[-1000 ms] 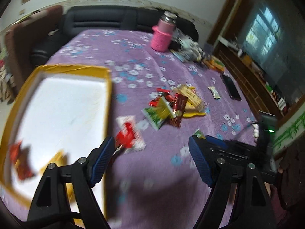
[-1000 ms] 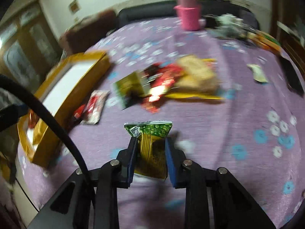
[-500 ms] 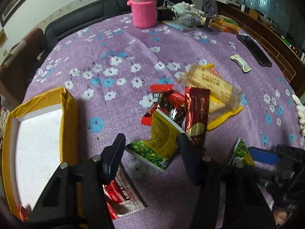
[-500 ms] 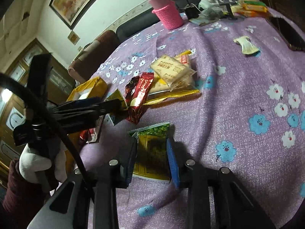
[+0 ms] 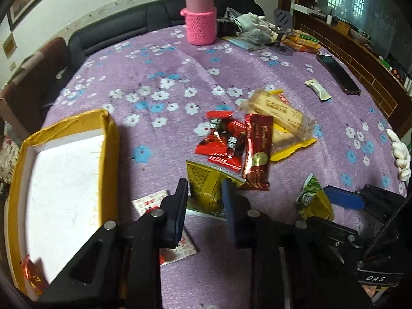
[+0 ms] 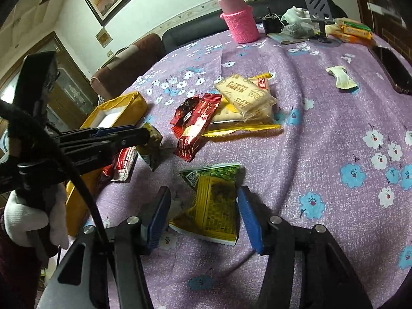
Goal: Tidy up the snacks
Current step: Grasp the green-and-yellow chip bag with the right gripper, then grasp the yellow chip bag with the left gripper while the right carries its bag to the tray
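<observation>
Left gripper (image 5: 204, 193) jaws closing, clamped on green-yellow packet (image 5: 203, 188); yellow tray (image 5: 110, 134) just to its left. Right gripper (image 6: 203, 206) jaws opening, apart around second green-yellow packet (image 6: 213, 200), long axis along the fingers.

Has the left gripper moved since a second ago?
Yes. The left gripper swung right, away from the yellow box, its jaws closing around a green snack packet.

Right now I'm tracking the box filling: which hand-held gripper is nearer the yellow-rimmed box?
Left. The left hand-held gripper closes on a green-yellow packet just beside the yellow-rimmed box; the right hand-held gripper sits farther away, jaws just opened around another packet.
</observation>
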Motion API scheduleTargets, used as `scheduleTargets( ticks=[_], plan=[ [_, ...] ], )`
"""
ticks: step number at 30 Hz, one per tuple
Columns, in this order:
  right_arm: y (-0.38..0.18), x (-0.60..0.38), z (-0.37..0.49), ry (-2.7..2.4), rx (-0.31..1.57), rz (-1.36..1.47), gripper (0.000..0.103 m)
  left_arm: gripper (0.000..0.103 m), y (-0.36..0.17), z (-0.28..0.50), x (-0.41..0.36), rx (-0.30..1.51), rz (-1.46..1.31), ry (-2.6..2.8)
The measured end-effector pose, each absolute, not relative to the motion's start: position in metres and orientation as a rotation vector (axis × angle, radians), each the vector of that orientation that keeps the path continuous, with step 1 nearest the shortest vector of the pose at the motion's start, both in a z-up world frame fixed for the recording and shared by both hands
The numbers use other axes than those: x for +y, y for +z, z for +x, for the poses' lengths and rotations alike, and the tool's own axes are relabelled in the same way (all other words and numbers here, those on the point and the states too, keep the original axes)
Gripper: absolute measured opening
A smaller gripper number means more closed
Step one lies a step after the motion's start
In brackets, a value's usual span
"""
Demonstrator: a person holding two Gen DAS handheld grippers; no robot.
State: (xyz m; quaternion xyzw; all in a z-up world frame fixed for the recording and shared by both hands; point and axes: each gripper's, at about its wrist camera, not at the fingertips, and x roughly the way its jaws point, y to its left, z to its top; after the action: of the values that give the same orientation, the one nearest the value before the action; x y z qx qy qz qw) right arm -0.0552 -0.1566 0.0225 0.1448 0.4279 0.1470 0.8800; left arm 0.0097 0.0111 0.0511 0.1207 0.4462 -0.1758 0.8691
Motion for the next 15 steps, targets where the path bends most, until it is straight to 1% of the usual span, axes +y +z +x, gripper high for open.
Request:
scheduleTargets(
  ticks=[1,3,5,9,10,11,12,13,15],
  plan=[
    [0.023,-0.155,-0.055,0.295,0.898,0.292,0.054,0.042,0.051,0.009,0.011,0.927,0.258,-0.354],
    [0.024,-0.151,-0.056,0.288,0.907,0.281,0.056,0.07,0.052,0.009,0.012,0.909,0.256,-0.339],
    [0.025,-0.148,-0.055,0.282,0.919,0.268,0.059,0.083,0.05,0.012,0.011,0.899,0.273,-0.328],
    [0.025,-0.141,-0.054,0.256,0.935,0.224,0.059,0.084,0.034,0.02,0.001,0.949,0.311,-0.34],
    [0.025,-0.139,-0.054,0.251,0.939,0.21,0.059,0.081,0.029,0.02,-0.003,0.963,0.332,-0.344],
    [0.026,-0.137,-0.054,0.244,0.937,0.199,0.059,0.062,0.022,0.019,-0.007,0.967,0.359,-0.348],
    [0.026,-0.134,-0.055,0.236,0.936,0.181,0.059,0.05,0.018,0.018,-0.009,0.976,0.374,-0.359],
    [0.025,-0.13,-0.055,0.226,0.935,0.156,0.059,0.041,0.02,0.016,-0.009,0.956,0.352,-0.372],
    [0.025,-0.126,-0.055,0.208,0.932,0.12,0.057,0.035,0.023,0.017,-0.01,0.968,0.338,-0.364]
  ],
)
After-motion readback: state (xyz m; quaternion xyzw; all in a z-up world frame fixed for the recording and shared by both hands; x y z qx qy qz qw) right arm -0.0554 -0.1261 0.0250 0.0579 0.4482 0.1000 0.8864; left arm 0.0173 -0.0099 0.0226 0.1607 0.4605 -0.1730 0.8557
